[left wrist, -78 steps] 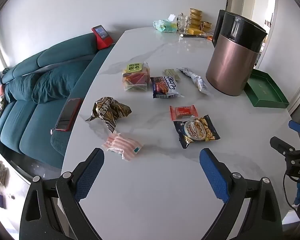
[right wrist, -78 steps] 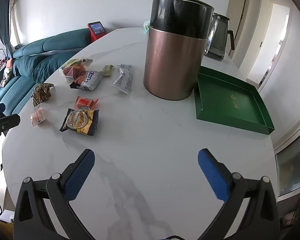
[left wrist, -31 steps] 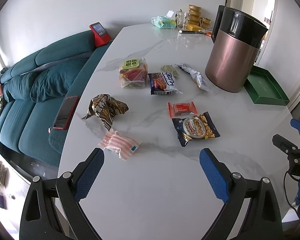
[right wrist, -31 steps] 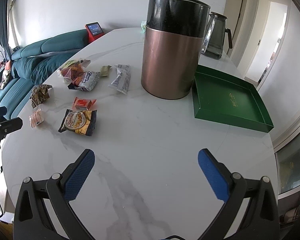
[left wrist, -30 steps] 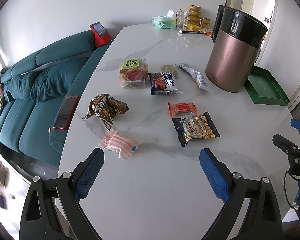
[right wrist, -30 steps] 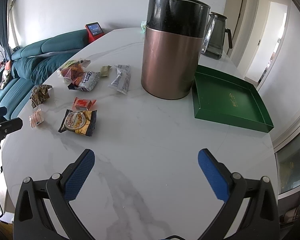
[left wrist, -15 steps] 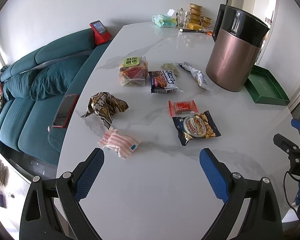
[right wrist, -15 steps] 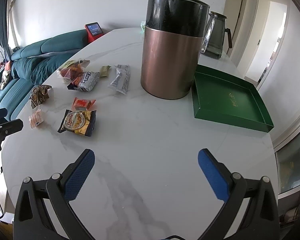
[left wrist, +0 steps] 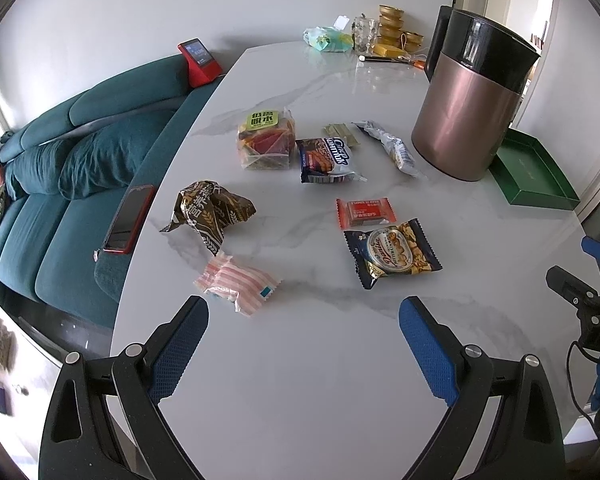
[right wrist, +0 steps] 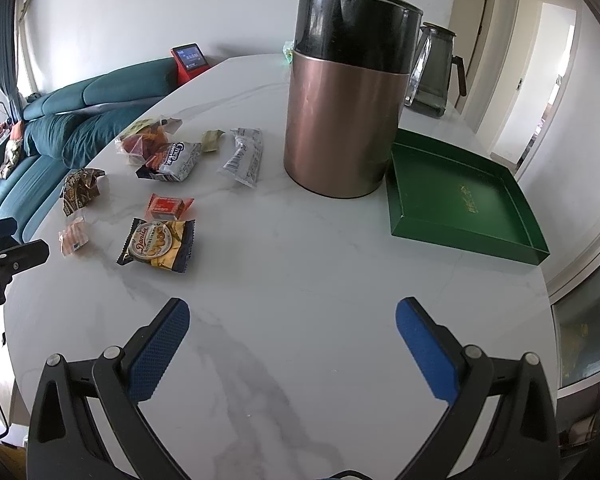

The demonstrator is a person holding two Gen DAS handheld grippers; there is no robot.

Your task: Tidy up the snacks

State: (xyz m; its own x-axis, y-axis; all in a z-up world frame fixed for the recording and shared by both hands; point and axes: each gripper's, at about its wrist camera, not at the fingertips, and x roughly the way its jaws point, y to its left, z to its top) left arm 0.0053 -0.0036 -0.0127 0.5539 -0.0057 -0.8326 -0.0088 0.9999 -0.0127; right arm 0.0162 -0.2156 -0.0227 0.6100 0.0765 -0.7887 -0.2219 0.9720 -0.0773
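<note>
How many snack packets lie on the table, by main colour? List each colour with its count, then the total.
Dark blue: 2
Red or pink: 2
Brown: 1
Silver: 1
Olive green: 1
Clear bag: 1
Total: 8

I'm seeing a white marble table [left wrist: 300, 380] carrying scattered snack packets [left wrist: 394, 254] left, a copper bin [right wrist: 342, 120] far, a green tray [right wrist: 460, 196] right.

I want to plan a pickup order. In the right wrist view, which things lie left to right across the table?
Pink striped packet → Danisa cookie pack → silver wrapper → copper canister → green tray.
</note>
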